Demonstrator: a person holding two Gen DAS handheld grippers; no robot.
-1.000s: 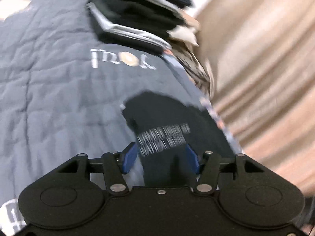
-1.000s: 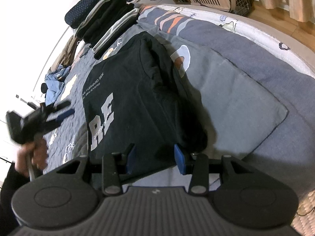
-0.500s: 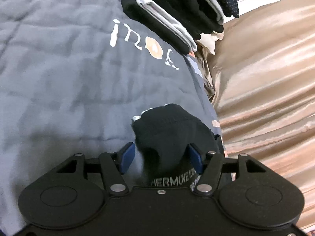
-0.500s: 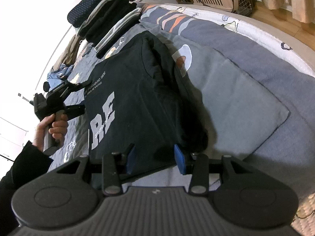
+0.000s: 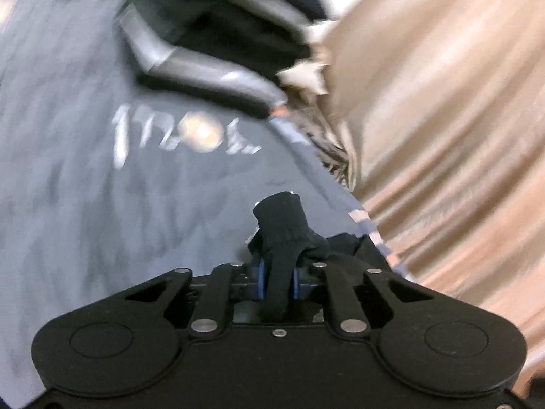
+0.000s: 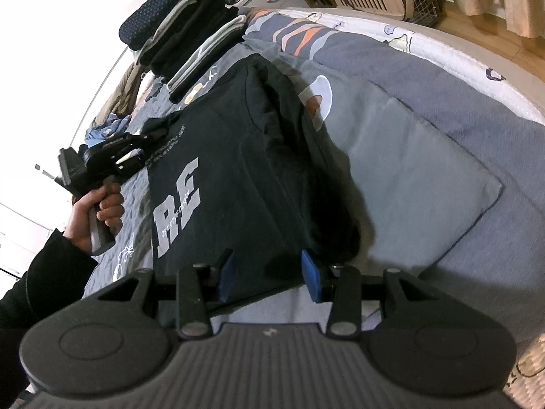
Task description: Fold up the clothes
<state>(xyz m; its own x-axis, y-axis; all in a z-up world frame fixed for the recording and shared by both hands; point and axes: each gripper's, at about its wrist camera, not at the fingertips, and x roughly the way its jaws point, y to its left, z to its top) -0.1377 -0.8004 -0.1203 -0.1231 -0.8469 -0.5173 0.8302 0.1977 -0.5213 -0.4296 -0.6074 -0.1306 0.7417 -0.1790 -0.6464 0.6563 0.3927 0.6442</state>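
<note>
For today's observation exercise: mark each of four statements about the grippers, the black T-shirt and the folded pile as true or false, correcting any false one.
1. The left gripper is shut on the black T-shirt. True.
2. The right gripper is shut. False: it is open, over the shirt's near edge.
3. A stack of folded clothes lies beyond the shirt. True.
4. The shirt lies on a bare wooden floor. False: it lies on a grey quilt.
</note>
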